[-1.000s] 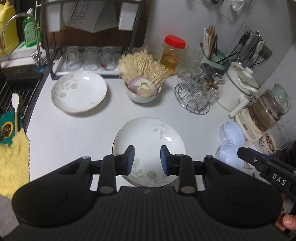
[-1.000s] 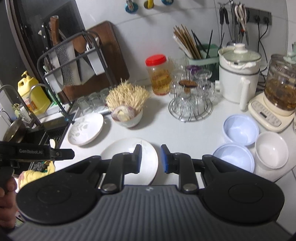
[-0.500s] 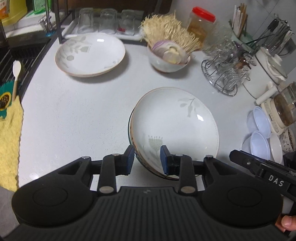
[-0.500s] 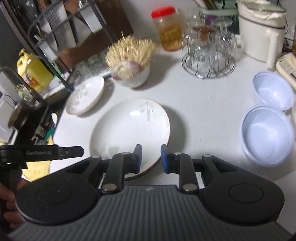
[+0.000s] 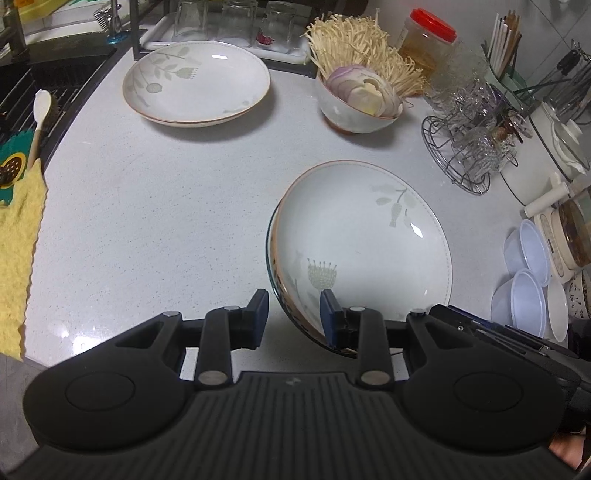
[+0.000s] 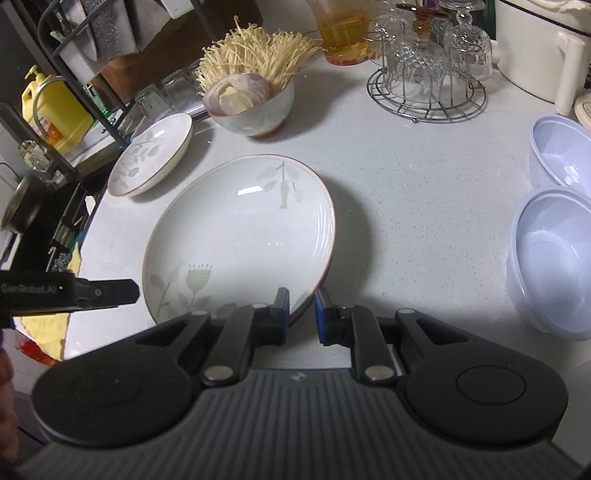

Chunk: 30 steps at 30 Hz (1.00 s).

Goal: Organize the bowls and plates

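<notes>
Near rim of the large plate (image 5: pixel 364 243) hidden behind the left gripper (image 5: pixel 294 314) body; right finger (image 5: pixel 330 319) covers the plate's edge, so contact cannot be told. Same in the right wrist view: plate rim disappears behind the right gripper (image 6: pixel 300 314) fingers. Upturned glasses (image 5: pixel 218 16) cut off by the top edge. White bowl (image 5: pixel 557 308) partly hidden by the nested lavender bowls (image 5: pixel 524 295) (count unclear). Lavender bowl (image 6: pixel 550 258) clipped at the right edge. Kettle (image 6: pixel 535 44) cropped above. Sink (image 5: pixel 40 74) contents too dark to read.
</notes>
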Each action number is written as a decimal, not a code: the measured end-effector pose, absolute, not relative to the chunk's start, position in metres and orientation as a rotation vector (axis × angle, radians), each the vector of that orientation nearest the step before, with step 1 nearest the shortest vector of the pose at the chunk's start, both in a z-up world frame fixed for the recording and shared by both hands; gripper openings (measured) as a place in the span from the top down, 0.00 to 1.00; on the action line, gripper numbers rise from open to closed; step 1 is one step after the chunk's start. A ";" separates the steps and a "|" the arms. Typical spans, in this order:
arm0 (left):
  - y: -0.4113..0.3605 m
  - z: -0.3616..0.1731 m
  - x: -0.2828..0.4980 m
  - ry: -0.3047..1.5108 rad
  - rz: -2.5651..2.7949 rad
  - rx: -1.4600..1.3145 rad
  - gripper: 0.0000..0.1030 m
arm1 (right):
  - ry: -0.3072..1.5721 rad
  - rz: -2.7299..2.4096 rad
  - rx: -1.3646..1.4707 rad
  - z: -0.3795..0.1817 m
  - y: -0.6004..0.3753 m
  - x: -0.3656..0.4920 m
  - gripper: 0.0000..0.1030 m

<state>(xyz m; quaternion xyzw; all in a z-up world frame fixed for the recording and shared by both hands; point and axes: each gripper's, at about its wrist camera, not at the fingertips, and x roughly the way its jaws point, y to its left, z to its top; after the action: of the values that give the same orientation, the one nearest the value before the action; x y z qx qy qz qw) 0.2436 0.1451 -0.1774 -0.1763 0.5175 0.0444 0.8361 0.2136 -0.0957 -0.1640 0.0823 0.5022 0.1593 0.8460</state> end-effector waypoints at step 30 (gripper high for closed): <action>0.184 -0.090 0.243 0.969 0.070 -0.343 0.66 | 0.826 0.394 0.192 -0.068 -0.058 0.214 0.82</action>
<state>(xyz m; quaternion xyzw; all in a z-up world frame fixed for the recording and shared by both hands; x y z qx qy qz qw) 0.2429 0.1835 -0.0900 -0.1642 0.4631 0.0337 0.8703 0.2137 -0.0578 -0.0681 0.0925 0.3981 0.1897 0.8927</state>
